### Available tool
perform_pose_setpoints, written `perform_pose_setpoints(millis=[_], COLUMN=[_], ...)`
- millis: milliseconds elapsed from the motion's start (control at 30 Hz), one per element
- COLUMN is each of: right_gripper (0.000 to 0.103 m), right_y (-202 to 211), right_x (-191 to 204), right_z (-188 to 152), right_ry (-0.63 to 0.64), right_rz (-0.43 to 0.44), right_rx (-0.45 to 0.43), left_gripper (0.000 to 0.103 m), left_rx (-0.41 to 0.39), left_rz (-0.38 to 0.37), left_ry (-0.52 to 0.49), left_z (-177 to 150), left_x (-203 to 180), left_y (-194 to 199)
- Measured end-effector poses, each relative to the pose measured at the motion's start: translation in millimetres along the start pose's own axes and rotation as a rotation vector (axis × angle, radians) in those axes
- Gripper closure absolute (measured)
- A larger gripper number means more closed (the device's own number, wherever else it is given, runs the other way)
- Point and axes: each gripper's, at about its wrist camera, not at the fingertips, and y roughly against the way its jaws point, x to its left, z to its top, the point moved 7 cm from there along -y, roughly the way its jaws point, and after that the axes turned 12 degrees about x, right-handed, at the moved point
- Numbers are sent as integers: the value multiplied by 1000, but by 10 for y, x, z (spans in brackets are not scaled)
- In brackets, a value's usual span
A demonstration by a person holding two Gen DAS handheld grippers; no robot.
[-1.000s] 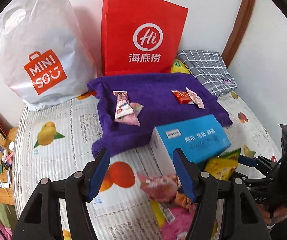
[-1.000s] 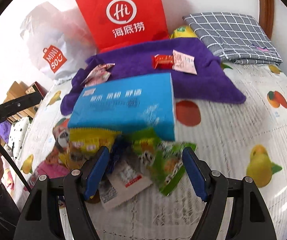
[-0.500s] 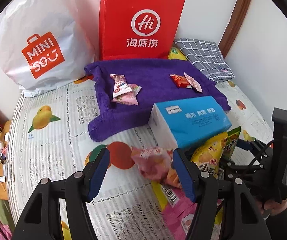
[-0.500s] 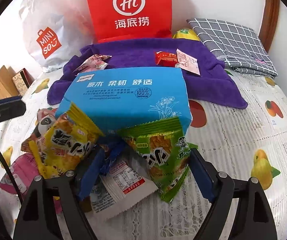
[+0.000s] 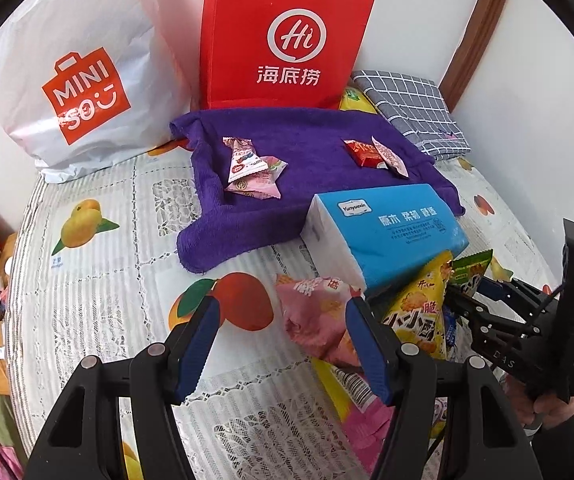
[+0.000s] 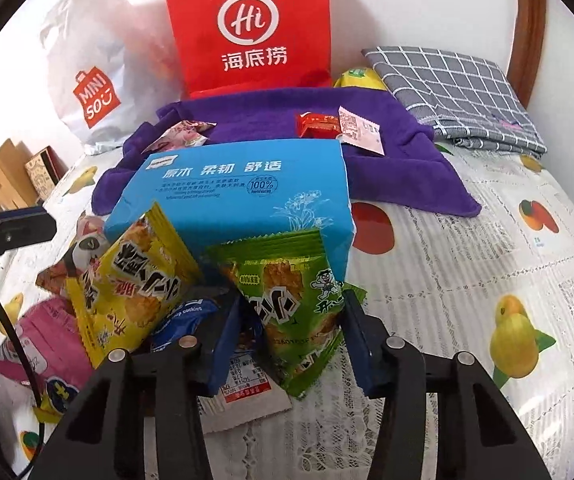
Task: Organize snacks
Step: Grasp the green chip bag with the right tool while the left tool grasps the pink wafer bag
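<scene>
A pile of snack packets lies on the fruit-print bedspread [image 5: 99,280] in front of a blue tissue pack [image 6: 239,192]. My right gripper [image 6: 291,308] is closing, and its pads press on both sides of a green snack packet [image 6: 287,280], which stands tilted up. A yellow packet [image 6: 135,280] leans beside it on the left. My left gripper [image 5: 283,312] is open above the bedspread, with a pink packet [image 5: 319,320] close to its right finger. On the purple towel [image 5: 307,136] lie pink-and-white packets [image 5: 251,168] and a red one [image 5: 361,152].
A red paper bag [image 5: 287,36] and a white Miniso bag [image 5: 83,80] stand against the wall behind the towel. A grey checked pillow [image 5: 411,112] lies at the back right. A person's hand [image 5: 555,412] holds the right gripper's handle. Wooden furniture [image 6: 3,176] stands at the left.
The right jaws opened wider, then narrowed onto the green packet, which now stands up with the yellow one. The left gripper has sunk a little over the pink packet.
</scene>
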Motion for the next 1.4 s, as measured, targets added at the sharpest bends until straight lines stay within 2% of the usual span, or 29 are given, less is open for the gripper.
perform_pose_setpoints(millis=[533,967,1200,1400], right_gripper=[60,60,60,60], right_y=[167,380,456,448], right_x=[-176,-279,-443,-566], right_z=[-89,-219,-354,-459], right_ry=[-49,-60,-75,-82], right_rz=[48,62,60,71], right_rx=[-25,-61,-60,-39], left_gripper=[40,40,40,40], left_rx=[13,18,24,9], left_rz=[-8,6,-35,-80], left_ry=[1,61,106,103], left_z=[-27,-313,-503,-492], left_x=[-32,3,-31,-250], left_y=[-23,93,150,208])
